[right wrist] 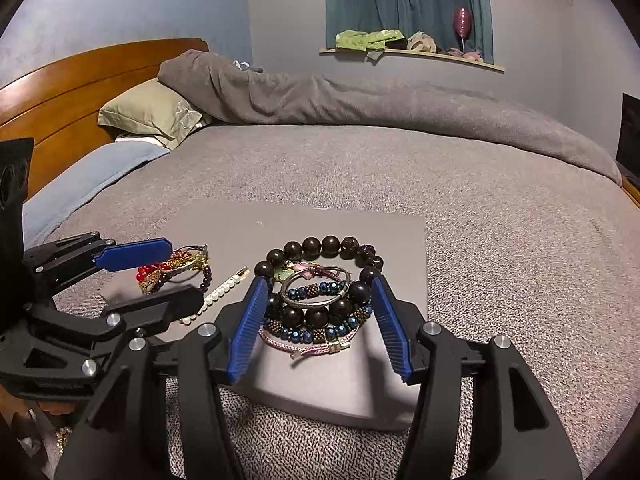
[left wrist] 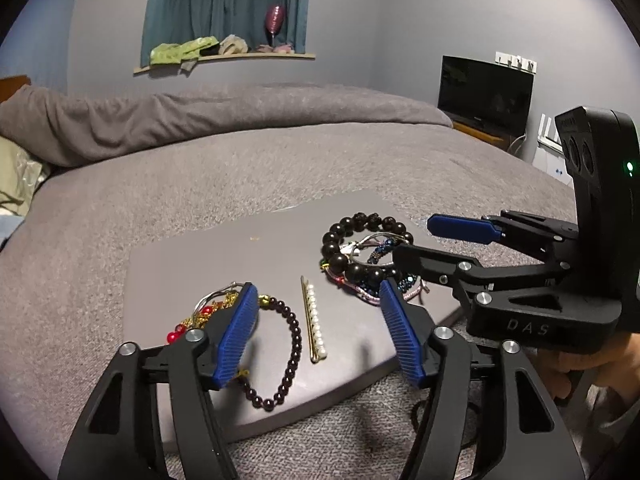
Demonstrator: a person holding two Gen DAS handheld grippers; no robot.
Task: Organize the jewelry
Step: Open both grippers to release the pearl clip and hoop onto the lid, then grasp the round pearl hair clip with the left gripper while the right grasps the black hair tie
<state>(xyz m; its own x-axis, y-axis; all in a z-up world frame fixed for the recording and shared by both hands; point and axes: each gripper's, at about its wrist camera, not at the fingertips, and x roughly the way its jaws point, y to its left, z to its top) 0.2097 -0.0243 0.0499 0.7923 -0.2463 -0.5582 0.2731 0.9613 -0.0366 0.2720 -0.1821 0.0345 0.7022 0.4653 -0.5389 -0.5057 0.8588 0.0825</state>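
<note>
- Left claw (left wrist: 320, 328) spread wide over the near edge of the grey board (left wrist: 192, 256) on the bed (left wrist: 280, 168), gripping nothing.
- Between its pads: dark garnet bracelet (left wrist: 290, 344) just beside the left pad, pearl hairpin (left wrist: 314, 322) in mid-gap, both lying free on the board.
- Right claw (right wrist: 320, 328) partly open, pads (right wrist: 246, 330) flanking the bracelet pile (right wrist: 320, 288) near the board's right edge; contact with pads unclear.
- Red-and-gold jewelry (right wrist: 172, 268) at the board's left edge.
</note>
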